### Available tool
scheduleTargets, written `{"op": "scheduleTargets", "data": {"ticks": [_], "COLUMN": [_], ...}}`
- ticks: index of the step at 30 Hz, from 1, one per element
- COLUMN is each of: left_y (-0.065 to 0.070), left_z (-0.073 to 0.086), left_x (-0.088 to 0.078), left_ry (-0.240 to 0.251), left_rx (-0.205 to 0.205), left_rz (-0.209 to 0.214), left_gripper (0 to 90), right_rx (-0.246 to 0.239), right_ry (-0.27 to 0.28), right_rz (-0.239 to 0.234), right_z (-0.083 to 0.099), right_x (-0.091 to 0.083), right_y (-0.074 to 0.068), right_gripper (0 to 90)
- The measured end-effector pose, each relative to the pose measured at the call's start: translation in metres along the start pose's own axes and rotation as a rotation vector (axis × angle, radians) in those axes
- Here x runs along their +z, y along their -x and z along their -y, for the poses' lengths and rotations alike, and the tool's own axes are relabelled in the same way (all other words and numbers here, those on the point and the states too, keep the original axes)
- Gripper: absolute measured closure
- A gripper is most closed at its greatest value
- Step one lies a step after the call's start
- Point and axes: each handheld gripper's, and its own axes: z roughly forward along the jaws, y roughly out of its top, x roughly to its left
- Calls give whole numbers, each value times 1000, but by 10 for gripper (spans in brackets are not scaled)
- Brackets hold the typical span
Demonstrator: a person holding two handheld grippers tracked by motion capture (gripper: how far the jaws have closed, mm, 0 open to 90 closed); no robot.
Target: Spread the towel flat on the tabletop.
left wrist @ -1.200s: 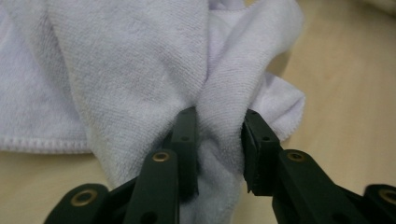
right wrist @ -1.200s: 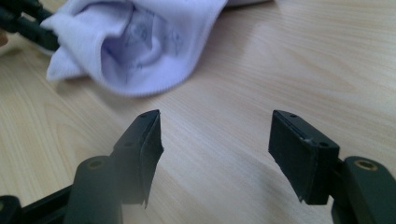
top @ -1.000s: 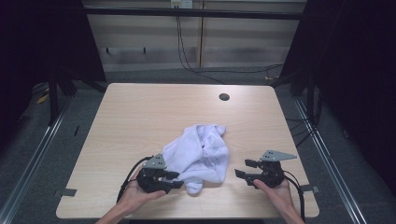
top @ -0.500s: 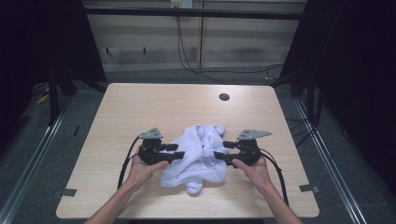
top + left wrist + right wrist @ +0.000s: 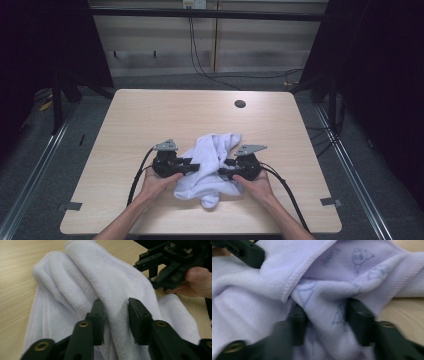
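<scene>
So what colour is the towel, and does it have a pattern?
White towel with faint blue drawn figures, clearest in the right gripper view.

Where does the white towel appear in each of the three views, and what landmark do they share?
High view: the white towel lies crumpled at the near centre of the table, between the two tools.
Left gripper view: the towel covers the centre, a fold between the black jaws.
Right gripper view: the towel spans most of the frame, a fold between the jaws.
Shared landmark: the pale wooden tabletop.
</scene>
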Motion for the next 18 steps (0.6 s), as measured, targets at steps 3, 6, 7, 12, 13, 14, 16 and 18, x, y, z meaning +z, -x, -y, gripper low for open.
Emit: {"op": "scheduleTargets", "data": {"ticks": [3,6,7,12,13,14,16,18], "left_y": [-2,-3,-2,-9,-12,-17,-18,-15], "left_z": [-1,-7,-10,-14,-14,-14,-15,-18], "left_x": [-11,-26,-33,-61,-67,-78,-87,-95], "left_ry": [44,106,131,207,228,251,283,307], "left_rx": [-23,-17,-12,-35,-48,-57,-64,-58], "left_rz": [9,18,7,-23,-33,-50,-57,-62], "left_gripper": [752,777,792,811,812,813,814,817], "right_rx": [29,82,103,161,172,195,218,232], "right_ry": [38,48,44,78,90,114,137,146], "right_rz": [-2,14,27,100,113,129,153,165], "right_z": [-5,-11,-13,-13,-13,-13,-13,-10], "right_x": [-8,-20,-24,-45,-52,-63,-73,-83], "right_y": [1,5,7,24,29,36,42,45], "right_gripper": [804,817,821,826,826,825,822,822]}}
